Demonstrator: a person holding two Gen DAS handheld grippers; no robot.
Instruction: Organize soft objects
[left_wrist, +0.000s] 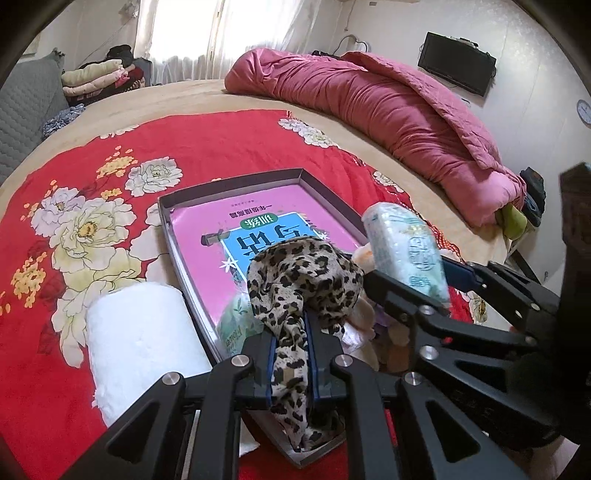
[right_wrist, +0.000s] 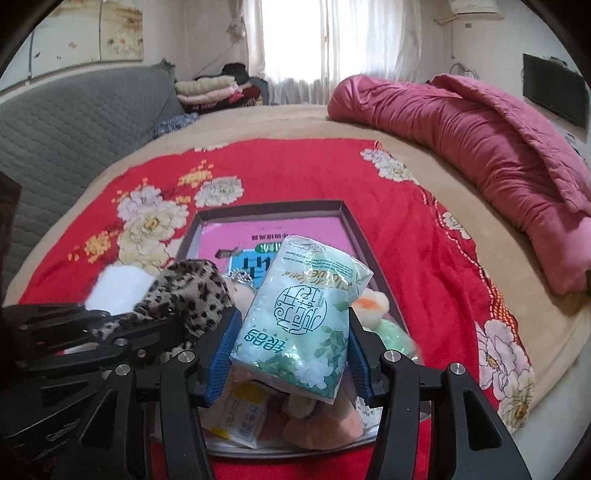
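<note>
My left gripper (left_wrist: 290, 332) is shut on a leopard-print cloth (left_wrist: 301, 280) and holds it over the near end of a shallow grey tray (left_wrist: 229, 179). My right gripper (right_wrist: 290, 332) is shut on a pale green tissue pack (right_wrist: 304, 314), lifted above the same tray (right_wrist: 273, 205); the pack also shows in the left wrist view (left_wrist: 404, 247). In the tray lie a pink book (left_wrist: 266, 214), plush toys (right_wrist: 314, 424), another green pack (right_wrist: 397, 334) and a small white and yellow packet (right_wrist: 240, 413).
A white paper roll (left_wrist: 144, 343) lies left of the tray on the red floral blanket (left_wrist: 207, 140). A rolled pink quilt (left_wrist: 388, 110) lies along the bed's far right. A grey headboard (right_wrist: 74, 114) and folded clothes (right_wrist: 210, 90) stand at the left.
</note>
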